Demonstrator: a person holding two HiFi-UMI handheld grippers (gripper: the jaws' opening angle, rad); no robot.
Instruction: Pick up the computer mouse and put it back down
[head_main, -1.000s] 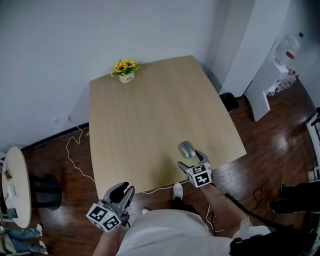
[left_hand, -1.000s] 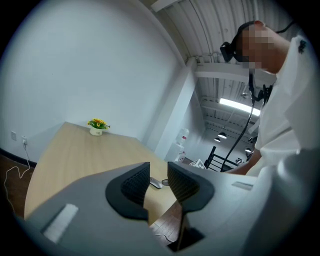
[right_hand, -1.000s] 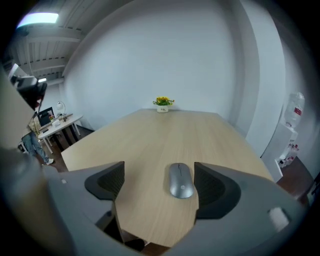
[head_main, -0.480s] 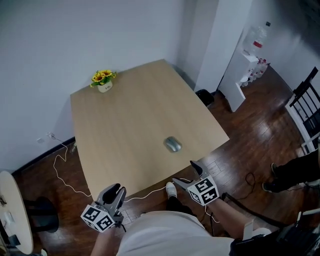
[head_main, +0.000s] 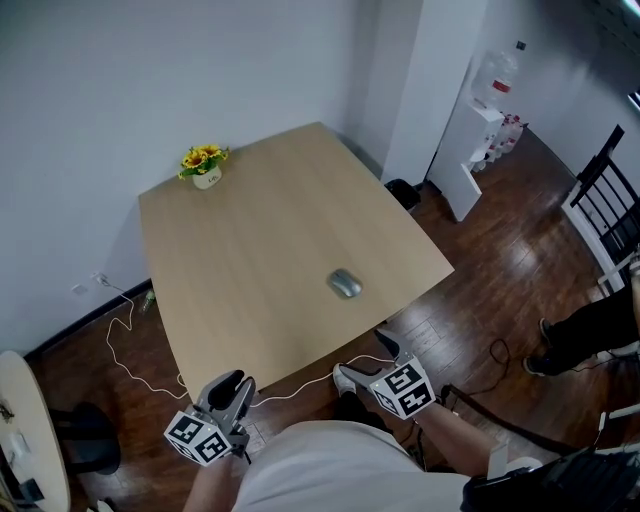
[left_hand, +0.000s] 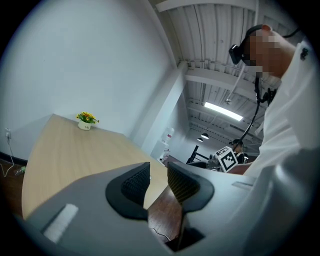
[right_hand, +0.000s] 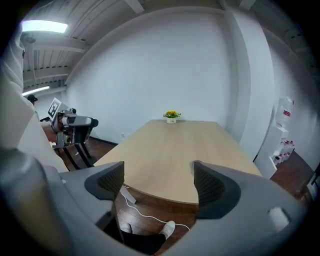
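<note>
Moved: the right tool (head_main: 362, 358) has pulled back off the light wooden counter (head_main: 250, 250), away from the grey oval computer mouse (head_main: 344, 284).
Mouse: flat on the counter near its front edge, apart from both tools.
Right tool: jaws wide apart, empty.
Left tool (head_main: 232, 384): narrow gap, empty.

— What is the counter (head_main: 260, 250) ahead of the right tool (right_hand: 159, 182) made of?
— Pale wood grain, smooth and matt; the mouse (head_main: 344, 284) lying on it looks like grey plastic with a faint sheen.
— And the tool itself?
— A matt grey plastic body; its pads (right_hand: 209, 188) are black, finely ribbed, rubbery-looking; below it the floor (head_main: 480, 290) is dark wood plank, glossy.
</note>
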